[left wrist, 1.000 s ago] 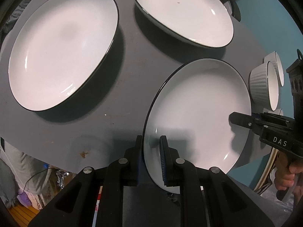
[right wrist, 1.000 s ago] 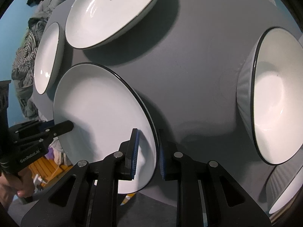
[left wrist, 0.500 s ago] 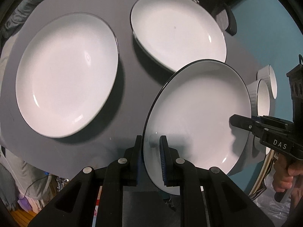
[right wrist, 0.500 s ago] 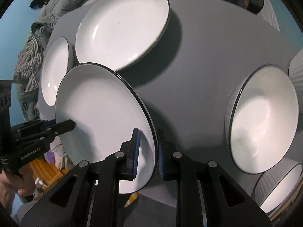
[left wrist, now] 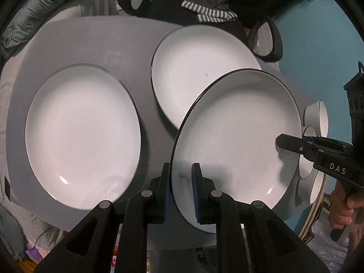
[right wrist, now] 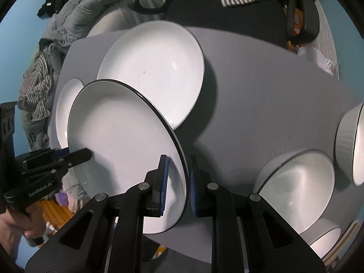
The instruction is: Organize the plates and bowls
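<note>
A white round ceramic plate with a thin black rim (left wrist: 236, 136) is held up off the grey bench (left wrist: 95, 43), tilted, and gripped on opposite edges by both tools. The left gripper (left wrist: 181, 193) has its jaws pinching the plate's near rim, blue pads on either side of it. The right gripper (right wrist: 177, 179) likewise has its jaws pinching the rim on the plate's other side. From the left wrist view the lifted plate partly covers a second white black-rimmed plate (left wrist: 195, 68) lying flat at the far side of the bench, and a third matching plate (left wrist: 82, 134) lies flat to the left. Several white ribbed bowls with dark rims (right wrist: 298, 186) sit at the right end of the bench.
</note>
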